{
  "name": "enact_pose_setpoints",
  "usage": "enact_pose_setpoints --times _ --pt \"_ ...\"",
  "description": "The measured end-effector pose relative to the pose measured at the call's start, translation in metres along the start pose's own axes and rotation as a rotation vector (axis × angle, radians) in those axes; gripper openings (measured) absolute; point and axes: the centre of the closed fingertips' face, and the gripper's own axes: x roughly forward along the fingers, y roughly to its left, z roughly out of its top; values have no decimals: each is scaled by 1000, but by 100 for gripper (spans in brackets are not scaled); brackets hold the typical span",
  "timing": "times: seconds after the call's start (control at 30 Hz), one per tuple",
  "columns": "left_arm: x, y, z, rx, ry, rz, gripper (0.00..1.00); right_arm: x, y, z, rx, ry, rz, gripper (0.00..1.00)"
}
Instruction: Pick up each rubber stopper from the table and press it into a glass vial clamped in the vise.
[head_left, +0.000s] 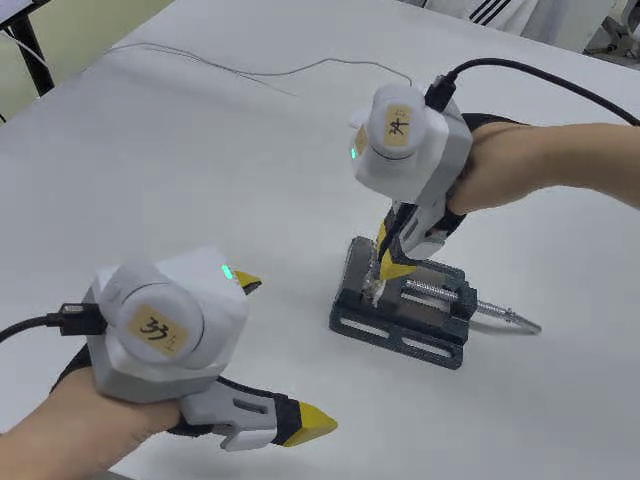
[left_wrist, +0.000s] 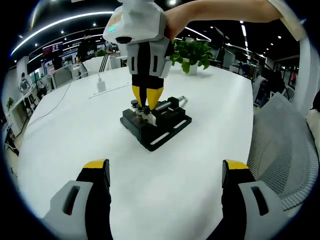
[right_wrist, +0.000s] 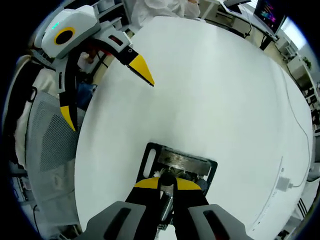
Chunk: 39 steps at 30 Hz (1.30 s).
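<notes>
Right gripper view puts the right gripper (right_wrist: 161, 184) straight over the vise (right_wrist: 185, 162), its jaws drawn nearly together on a small dark round piece between the tips, which we take for the rubber stopper (right_wrist: 167, 178). Just beyond those tips, in the head view, a glinting glass vial (head_left: 374, 290) stands clamped in the vise, touching or almost touching the jaws; we cannot tell whether the stopper has entered its mouth. Our left gripper (left_wrist: 165, 167) hangs apart over the bare white desk (head_left: 200, 150) with its jaws spread wide and nothing between them, the vise well ahead of them. We judge the task to be at the pressing step: one stopper is picked up and brought to the vial, and seating it is left. How many stoppers are left we cannot tell.
</notes>
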Motion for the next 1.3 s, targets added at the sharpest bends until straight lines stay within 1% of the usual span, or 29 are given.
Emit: enact_pose_setpoints --times 0.1,0.23,0.27,0.3,0.33,0.37,0.57,0.63,0.67,0.77,0.8,0.87,0.9,0.97,1.0,1.17,1.3 --pt "1 -1 -1 0 2 -2 92 0 -1 0 20 12 12 3" --pt "1 -1 -1 -4 1 -2 92 0 2 1 88 34 27 2" --pt "2 -2 -2 -5 3 -4 92 1 -2 3 81 40 28 2" --pt "2 -2 -2 -5 3 -4 92 1 -2 4 89 45 29 2" --pt "2 -2 -2 -5 1 -4 92 1 -1 3 86 48 29 2" --pt "2 -3 -2 -8 1 -5 92 0 -1 3 104 54 29 2" --pt "4 -5 -4 -11 4 -9 91 0 1 2 152 70 36 2" --pt "5 -6 -3 -11 3 -10 91 0 2 2 148 77 36 2" --pt "5 -6 -3 -13 1 -11 91 0 3 2 185 84 33 2" --pt "6 -7 -2 -15 2 -13 91 1 4 2 160 106 24 3" --pt "7 -8 -2 -12 3 -14 91 1 6 2 142 114 19 3" --pt "7 -8 0 -11 1 -15 91 1 7 1 132 113 11 3" --pt "7 -8 0 -11 -2 -16 91 0 8 0 105 111 9 4" --pt "7 -8 1 -11 -3 -15 91 0 8 -1 105 106 9 4" --pt "7 -8 1 -7 -1 -16 91 0 6 -1 92 104 10 5" --pt "6 -5 3 -2 -1 -12 91 0 6 -2 47 97 9 6" --pt "5 -4 3 3 3 -12 91 1 2 -1 23 85 11 6"
